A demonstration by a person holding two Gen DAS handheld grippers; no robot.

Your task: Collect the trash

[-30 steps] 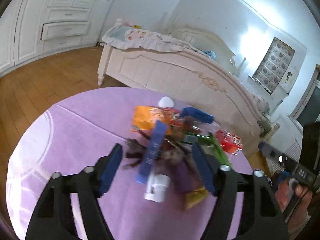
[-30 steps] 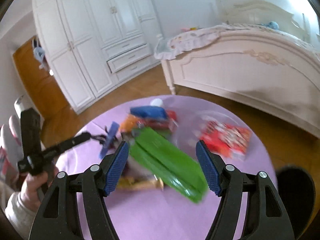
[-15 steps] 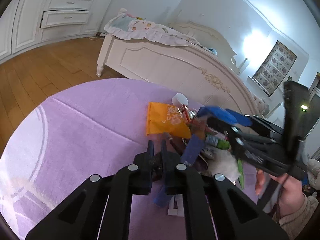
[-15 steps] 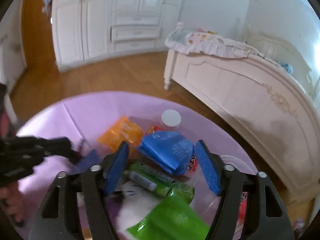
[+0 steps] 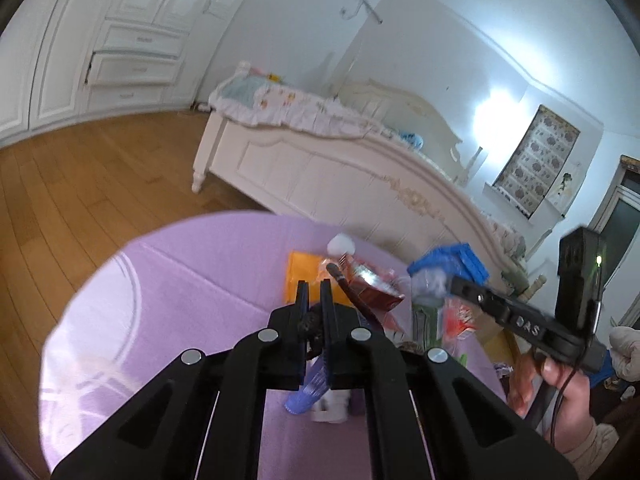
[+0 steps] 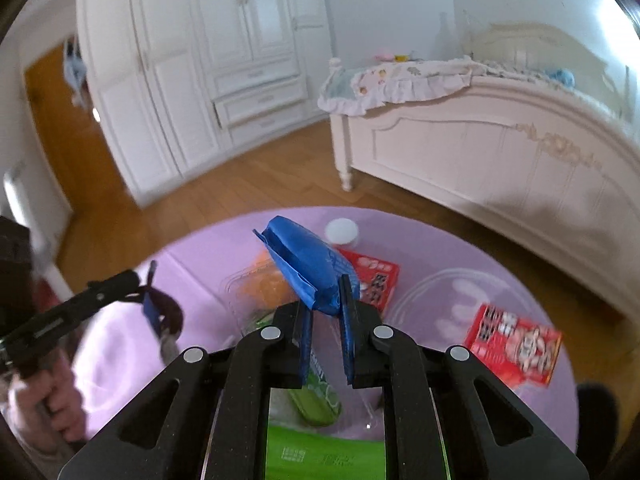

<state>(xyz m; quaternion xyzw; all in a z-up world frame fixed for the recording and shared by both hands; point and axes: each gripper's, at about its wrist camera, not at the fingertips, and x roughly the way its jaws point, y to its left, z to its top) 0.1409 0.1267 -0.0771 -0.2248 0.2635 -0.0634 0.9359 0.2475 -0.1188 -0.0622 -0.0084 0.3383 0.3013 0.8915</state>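
While both tools are down over the litter on the round purple-covered table, each has bitten into its own piece. The right gripper has just been closing and now pinches the lower corner of a crinkly blue wrapper, which stands up at frame centre, apparently lifted clear of the heap so it can be carried off alone. The left gripper is clenched on a small dark, knobbly scrap; what it is I cannot tell, as the black fingers hide most of it. The rest of the trash stays on the cloth: a flat glossy red packet at lower right of the right view, a red box just behind the wrapper, a slick green pouch at the bottom edge, a white round lid beyond, and an orange sachet mid-frame in the left view. Thin foils like these likely slip, hence the tight pinch.
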